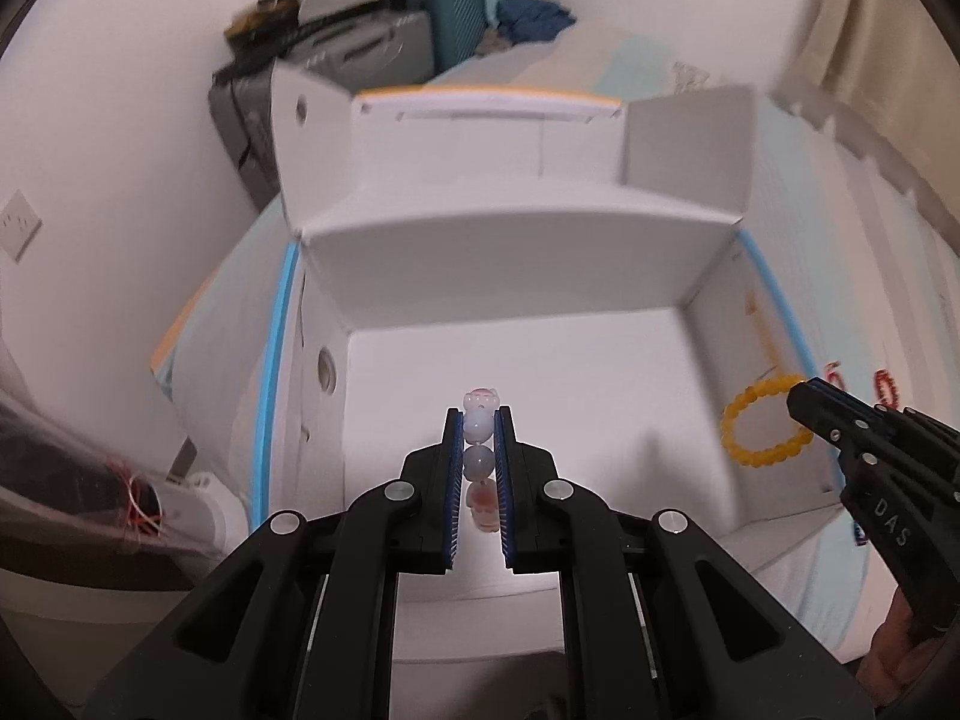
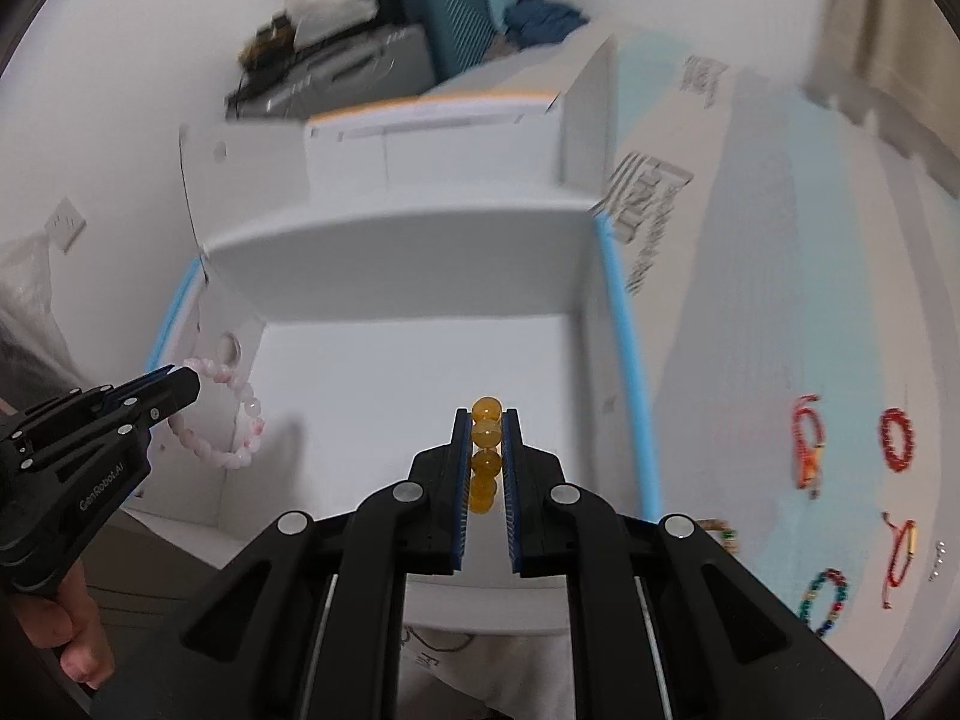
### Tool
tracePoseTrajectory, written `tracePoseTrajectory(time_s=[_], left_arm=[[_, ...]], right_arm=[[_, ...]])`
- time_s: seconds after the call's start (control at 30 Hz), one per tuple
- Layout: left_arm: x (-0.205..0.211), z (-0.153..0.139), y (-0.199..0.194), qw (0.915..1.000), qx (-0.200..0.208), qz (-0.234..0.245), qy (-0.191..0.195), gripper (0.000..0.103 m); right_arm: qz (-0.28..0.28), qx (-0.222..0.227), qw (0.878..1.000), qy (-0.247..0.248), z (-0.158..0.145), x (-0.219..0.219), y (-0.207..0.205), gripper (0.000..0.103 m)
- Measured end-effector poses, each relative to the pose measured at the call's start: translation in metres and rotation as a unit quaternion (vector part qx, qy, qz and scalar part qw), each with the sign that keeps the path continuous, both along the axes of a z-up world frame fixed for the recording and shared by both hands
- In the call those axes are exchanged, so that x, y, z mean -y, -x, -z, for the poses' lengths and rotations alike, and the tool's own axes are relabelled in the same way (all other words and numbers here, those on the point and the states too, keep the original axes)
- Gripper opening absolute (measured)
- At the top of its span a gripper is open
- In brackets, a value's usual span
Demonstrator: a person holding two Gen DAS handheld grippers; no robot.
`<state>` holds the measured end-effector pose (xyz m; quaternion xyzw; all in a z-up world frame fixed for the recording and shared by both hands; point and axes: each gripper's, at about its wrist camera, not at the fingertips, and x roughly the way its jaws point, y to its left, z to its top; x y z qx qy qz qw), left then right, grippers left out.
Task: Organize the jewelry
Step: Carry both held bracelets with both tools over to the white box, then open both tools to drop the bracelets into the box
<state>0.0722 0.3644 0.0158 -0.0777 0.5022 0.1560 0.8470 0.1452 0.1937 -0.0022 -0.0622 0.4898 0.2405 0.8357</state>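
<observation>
My left gripper (image 1: 479,423) is shut on a pink bead bracelet (image 1: 480,429) and holds it over the open white box (image 1: 600,372). The same bracelet (image 2: 231,420) hangs from the left gripper (image 2: 180,381) in the right wrist view, by the box's left wall. My right gripper (image 2: 486,420) is shut on a yellow bead bracelet (image 2: 485,456) above the box (image 2: 390,372). In the left wrist view that yellow bracelet (image 1: 762,420) hangs as a ring from the right gripper (image 1: 807,396) at the box's right wall.
Several bracelets lie on the light blue surface right of the box: a red bead one (image 2: 898,439), a red-orange one (image 2: 807,444), a red cord one (image 2: 900,558) and a multicoloured one (image 2: 825,600). Suitcases (image 1: 444,12) stand behind. The box's flaps stand up at the back.
</observation>
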Motion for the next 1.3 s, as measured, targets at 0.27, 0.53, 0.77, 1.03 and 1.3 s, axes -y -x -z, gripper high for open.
tracePoseTrajectory(time_s=[0.27,0.53,0.77,1.03,1.3], left_arm=[[-0.022,0.049,-0.005,0.9984,-0.05,-0.011,0.022,0.009],[-0.026,0.075,-0.006,0.9967,-0.074,-0.017,0.031,0.009],[-0.025,0.083,-0.004,0.9963,-0.078,-0.023,0.03,0.011],[-0.019,0.062,0.01,0.998,-0.051,-0.037,0.008,0.039],[0.01,0.021,0.017,0.9991,0.0,-0.035,-0.023,0.08]], right_arm=[[-0.006,-0.05,0.998,0.035,0.051,-0.022,-0.01,0.009],[-0.003,-0.065,0.997,0.052,0.076,-0.026,-0.012,0.009],[-0.011,-0.079,0.996,0.05,0.082,-0.031,-0.01,0.01],[-0.012,-0.039,0.999,0.022,0.057,-0.021,0.005,0.05],[-0.001,0.012,1.0,0.0,0.01,0.012,0.012,0.08]])
